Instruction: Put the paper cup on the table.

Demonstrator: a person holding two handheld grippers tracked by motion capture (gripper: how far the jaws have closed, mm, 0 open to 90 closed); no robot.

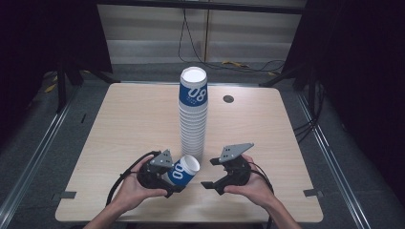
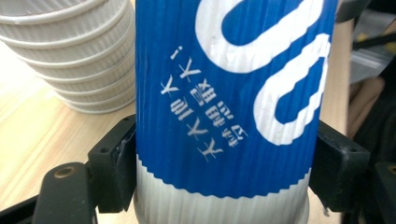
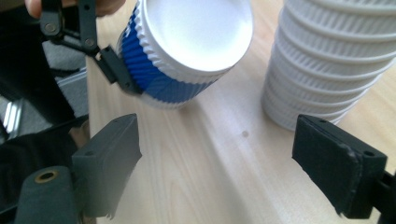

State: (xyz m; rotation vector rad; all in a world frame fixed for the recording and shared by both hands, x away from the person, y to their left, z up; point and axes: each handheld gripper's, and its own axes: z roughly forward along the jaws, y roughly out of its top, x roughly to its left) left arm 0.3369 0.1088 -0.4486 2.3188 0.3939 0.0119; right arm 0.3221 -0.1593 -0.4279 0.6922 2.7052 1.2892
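Note:
A blue and white ribbed paper cup [image 1: 184,171] lies tilted in my left gripper [image 1: 173,179], which is shut on it near the table's front edge. In the left gripper view both black pads press the cup's [image 2: 229,116] sides. Just behind it a tall stack of the same cups [image 1: 193,114] stands upside down on the table, with a blue-banded cup on top. My right gripper [image 1: 210,172] stands open to the right of the held cup, nothing between its jaws. The right gripper view looks at the cup's white bottom [image 3: 187,46] and the foot of the stack [image 3: 327,60].
The light wooden table [image 1: 119,124] has a small black round cap [image 1: 228,98] at the back right. Cables run across the grey floor behind the table [image 1: 248,64]. Dark curtains stand on both sides.

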